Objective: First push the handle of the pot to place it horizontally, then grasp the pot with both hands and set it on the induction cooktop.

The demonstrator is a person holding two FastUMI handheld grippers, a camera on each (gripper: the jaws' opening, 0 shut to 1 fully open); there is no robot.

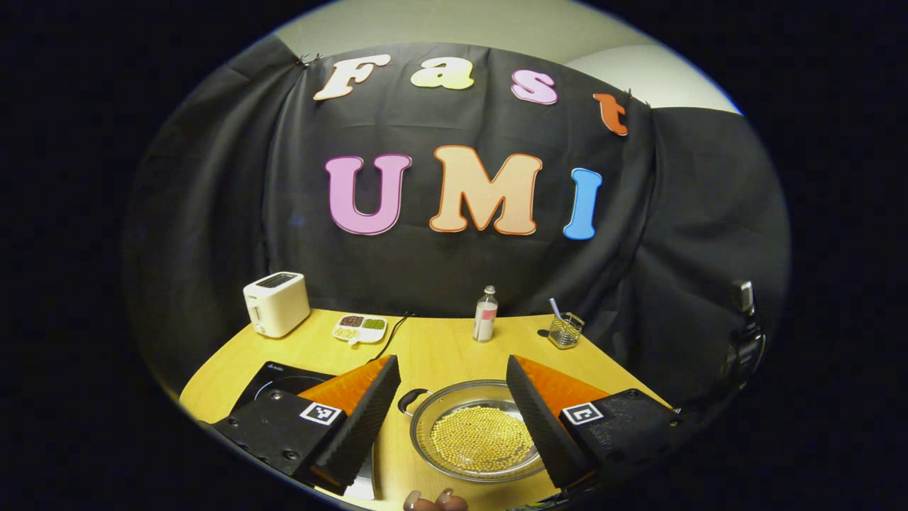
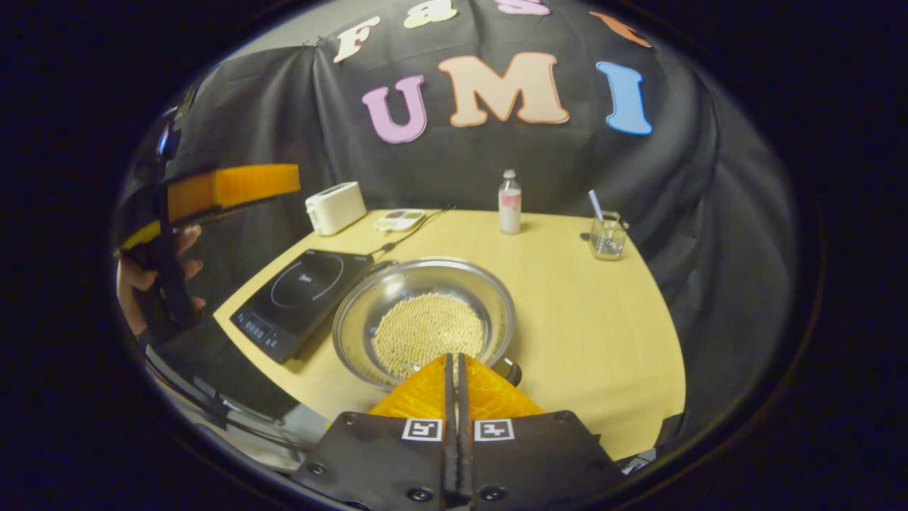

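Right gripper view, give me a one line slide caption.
Right gripper shut above the near rim of the bead-filled pot, beside the induction cooktop.

Nothing on my side reads clearly. The induction cooktop [image 2: 298,298], left of centre, carries a logo too small to read. The bottle [image 2: 509,202] label, upper centre, is blurred.

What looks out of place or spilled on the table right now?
Nothing looks spilled: the beans sit inside the pot, which stands upright on the table beside the induction cooktop, not yet on it.

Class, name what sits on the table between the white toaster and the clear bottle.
In the left gripper view, a white divided dish of grains lies between the toaster and bottle.
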